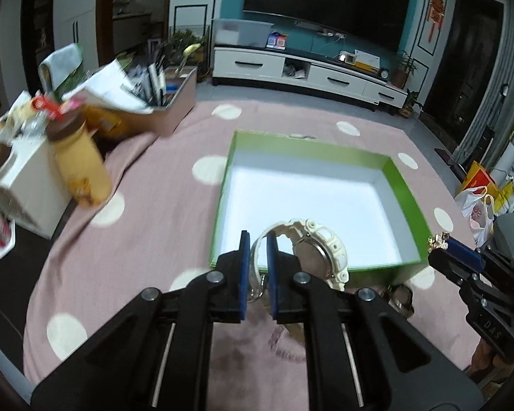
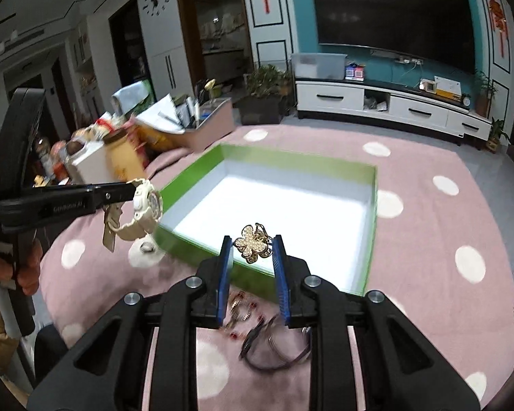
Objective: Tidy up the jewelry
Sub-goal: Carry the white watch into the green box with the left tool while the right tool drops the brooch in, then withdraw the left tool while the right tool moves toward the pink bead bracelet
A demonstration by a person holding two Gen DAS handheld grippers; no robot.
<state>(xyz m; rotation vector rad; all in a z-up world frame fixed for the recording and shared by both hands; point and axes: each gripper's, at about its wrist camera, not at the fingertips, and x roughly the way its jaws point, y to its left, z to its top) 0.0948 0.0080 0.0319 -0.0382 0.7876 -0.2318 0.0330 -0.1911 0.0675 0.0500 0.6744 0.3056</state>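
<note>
Our left gripper (image 1: 258,260) is closest to us, and its blue pads squeeze the strap of a cream watch (image 1: 317,250), which hangs in the air just over the near edge of the green box (image 1: 404,185). Our right gripper (image 2: 252,257) has a gold flower brooch (image 2: 253,245) sitting between its pads, also over the near edge of the box; the pads stand apart, and we cannot tell if they really pinch it or only cradle it. We see only the white floor inside the box, so we think nothing has been put away yet. We are still near the start. Below the right gripper, on the pink spotted cloth (image 2: 428,226), more jewelry waits: small earrings with red beads (image 2: 243,308) and dark thin bangles (image 2: 274,346). A small round silver piece (image 2: 146,248) lies under the watch, beside the box. We think the watch and brooch go in first, then the rest.
</note>
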